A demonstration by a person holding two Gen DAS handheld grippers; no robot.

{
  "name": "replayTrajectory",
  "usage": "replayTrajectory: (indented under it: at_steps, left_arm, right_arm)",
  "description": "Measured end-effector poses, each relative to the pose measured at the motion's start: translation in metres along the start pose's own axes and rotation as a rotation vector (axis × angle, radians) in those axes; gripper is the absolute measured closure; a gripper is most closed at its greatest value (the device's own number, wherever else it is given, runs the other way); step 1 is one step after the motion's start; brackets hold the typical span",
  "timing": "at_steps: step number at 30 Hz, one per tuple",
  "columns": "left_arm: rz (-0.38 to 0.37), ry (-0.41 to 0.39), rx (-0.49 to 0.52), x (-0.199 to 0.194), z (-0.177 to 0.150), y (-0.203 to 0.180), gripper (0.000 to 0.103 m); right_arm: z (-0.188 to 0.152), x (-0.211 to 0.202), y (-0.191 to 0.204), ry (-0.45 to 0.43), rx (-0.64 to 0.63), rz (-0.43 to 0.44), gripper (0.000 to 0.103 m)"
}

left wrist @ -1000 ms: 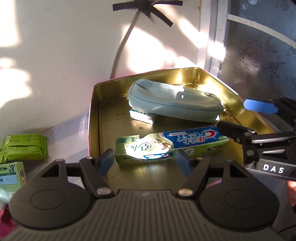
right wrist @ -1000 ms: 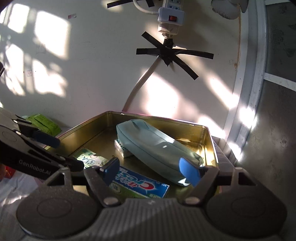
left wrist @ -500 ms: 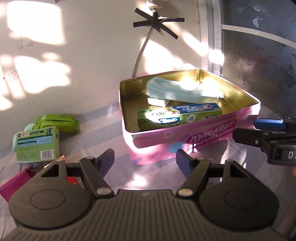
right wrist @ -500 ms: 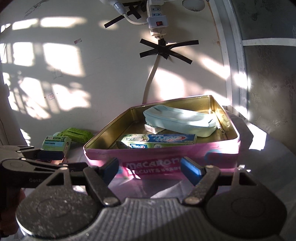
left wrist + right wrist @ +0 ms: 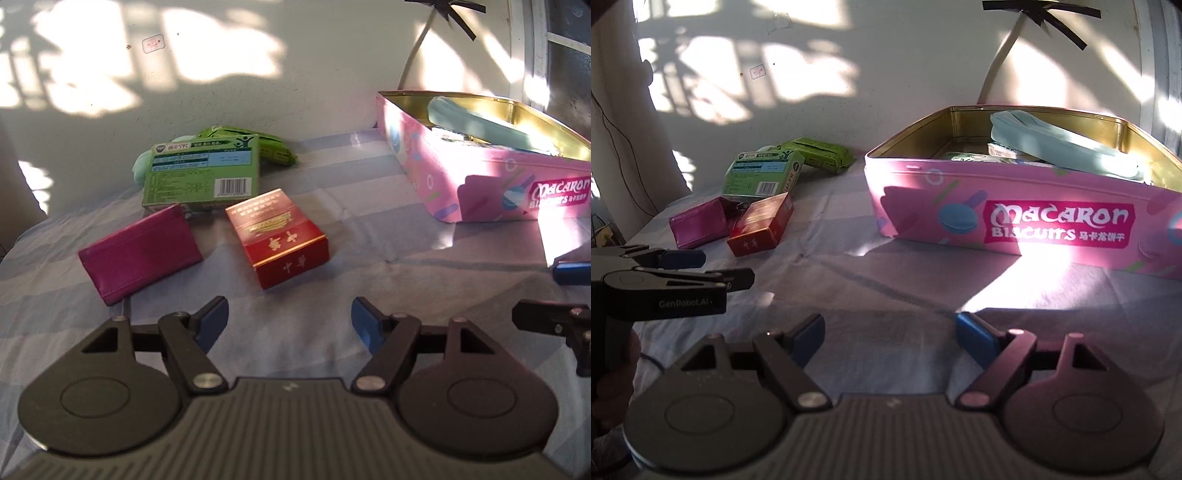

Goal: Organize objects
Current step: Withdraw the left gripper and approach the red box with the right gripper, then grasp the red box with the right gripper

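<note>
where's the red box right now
The red box lies on the cloth just ahead of the open left tongs, with the magenta pouch to its left and the green box behind it.

Pink tin [image 5: 1015, 206], red box [image 5: 280, 236], magenta pouch [image 5: 138, 253]

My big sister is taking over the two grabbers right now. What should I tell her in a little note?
Left gripper: open, holding nothing, above the cloth in front of the red box.
Right gripper: open, holding nothing, in front of the pink tin.
Done: the light blue pouch and some boxes under it are already in the tin.
Left: the red box, the magenta wallet, the green box and the green packet behind it lie on the cloth, left of the tin.
Likely next: the red box, the one nearest the left gripper.
</note>
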State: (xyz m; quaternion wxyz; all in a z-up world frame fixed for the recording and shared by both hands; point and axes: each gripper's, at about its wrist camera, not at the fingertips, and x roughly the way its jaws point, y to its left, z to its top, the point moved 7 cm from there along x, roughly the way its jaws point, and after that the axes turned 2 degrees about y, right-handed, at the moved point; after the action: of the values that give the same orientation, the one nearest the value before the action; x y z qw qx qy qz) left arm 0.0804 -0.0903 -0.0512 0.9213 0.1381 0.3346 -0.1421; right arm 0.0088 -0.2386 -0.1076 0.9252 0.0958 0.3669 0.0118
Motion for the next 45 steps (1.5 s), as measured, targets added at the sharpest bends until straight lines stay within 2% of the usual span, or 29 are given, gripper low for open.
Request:
replayTrajectory:
  at_steps: [12,17,19,21,26,28,30,31,36,40,41,43,45]
  left_arm:
    - [0.039,-0.009,-0.072,0.001,-0.015,0.048,0.027]
    - [0.11,0.003,-0.213,0.009,-0.022,0.102,0.027]
    - [0.135,-0.006,-0.286,0.013,-0.029,0.123,0.026]
    - [0.106,-0.025,-0.356,0.012,-0.03,0.134,0.025]
    - [0.093,-0.029,-0.363,0.017,-0.027,0.134,0.022]
    - [0.085,-0.033,-0.373,0.016,-0.027,0.134,0.022]
    - [0.077,-0.037,-0.38,0.017,-0.027,0.135,0.022]
    - [0.075,-0.038,-0.381,0.017,-0.027,0.135,0.021]
    - [0.067,-0.039,-0.382,0.016,-0.027,0.135,0.02]
    - [0.059,-0.04,-0.377,0.016,-0.027,0.134,0.02]
    - [0.05,-0.042,-0.374,0.016,-0.027,0.133,0.02]
    - [0.027,-0.049,-0.353,0.014,-0.026,0.127,0.022]
    - [0.005,-0.074,-0.301,0.009,-0.023,0.114,0.023]
  right_arm:
    - [0.002,0.015,0.05,0.031,-0.12,0.023,0.021]
    - [0.007,0.029,0.079,0.043,-0.208,0.051,0.019]
    - [0.012,0.041,0.094,0.052,-0.244,0.077,0.017]
    - [0.022,0.057,0.11,0.049,-0.282,0.088,0.017]
    - [0.057,0.105,0.13,0.04,-0.27,0.068,0.015]
    - [0.066,0.117,0.133,0.031,-0.268,0.059,0.017]
    - [0.07,0.121,0.137,0.016,-0.283,0.066,0.03]
    - [0.07,0.119,0.138,0.013,-0.29,0.078,0.042]
    - [0.049,0.092,0.128,0.029,-0.347,0.11,0.042]
    - [0.019,0.046,0.104,0.045,-0.431,0.206,0.041]
    - [0.01,0.034,0.094,0.073,-0.456,0.228,0.042]
    - [-0.002,0.012,0.073,0.063,-0.489,0.21,0.042]
    - [-0.009,-0.006,0.047,0.05,-0.495,0.134,0.039]
